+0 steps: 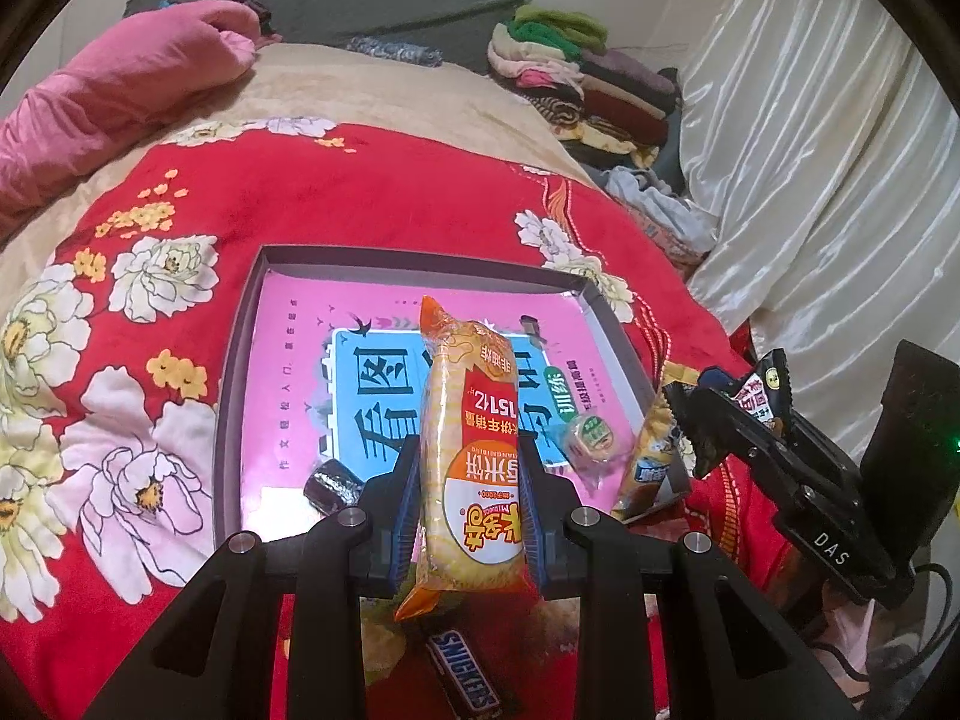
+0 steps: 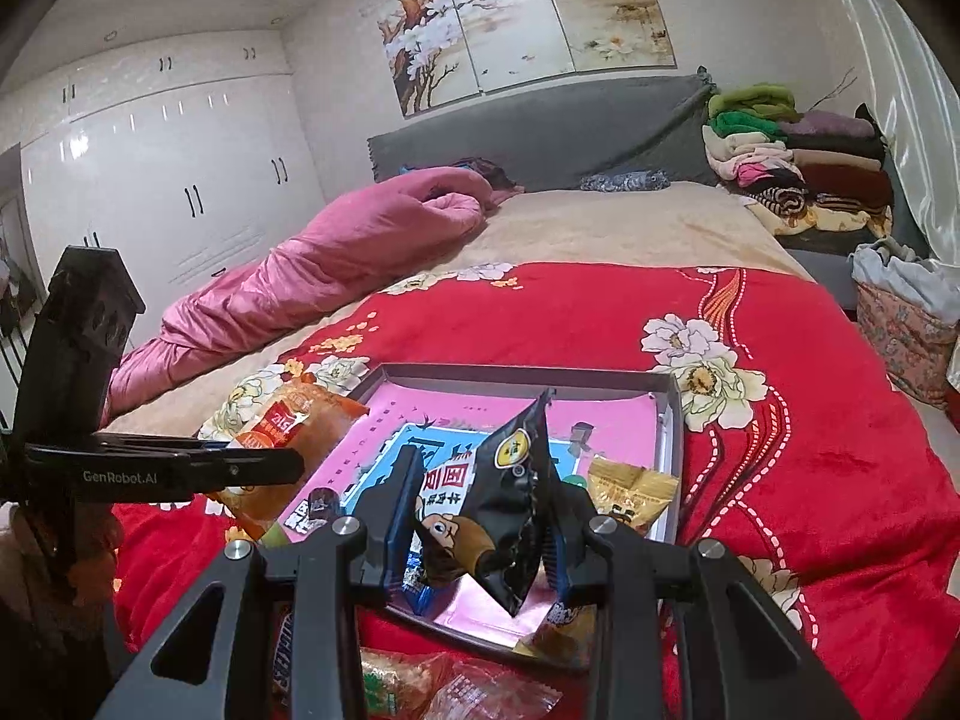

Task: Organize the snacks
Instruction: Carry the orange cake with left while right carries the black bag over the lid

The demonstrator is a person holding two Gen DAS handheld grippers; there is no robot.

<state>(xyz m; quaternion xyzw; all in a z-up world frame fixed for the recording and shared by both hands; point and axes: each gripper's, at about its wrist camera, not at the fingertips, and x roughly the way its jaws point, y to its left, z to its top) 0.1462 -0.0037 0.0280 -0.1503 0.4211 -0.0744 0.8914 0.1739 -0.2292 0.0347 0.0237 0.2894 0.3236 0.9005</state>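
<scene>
My left gripper (image 1: 468, 456) is shut on a long orange rice-cracker pack (image 1: 471, 420), held over the near part of the grey box (image 1: 240, 324) with the pink book in its bottom. My right gripper (image 2: 480, 498) is shut on a black snack bag (image 2: 510, 480), above the box's (image 2: 675, 420) near right part. In the left wrist view that black bag (image 1: 762, 384) and the right gripper (image 1: 738, 420) show at the right. The cracker pack (image 2: 288, 426) shows at the left in the right wrist view. Inside the box lie a small dark packet (image 1: 330, 486), a round green-topped snack (image 1: 591, 438) and a yellow packet (image 2: 630, 489).
A Snickers bar (image 1: 465, 672) and other loose snacks (image 2: 420, 684) lie on the red flowered blanket (image 1: 360, 198) in front of the box. A pink quilt (image 2: 330, 264) is rolled at the back left; folded clothes (image 2: 792, 162) are stacked at the back right. White curtains (image 1: 840, 150) hang at the right.
</scene>
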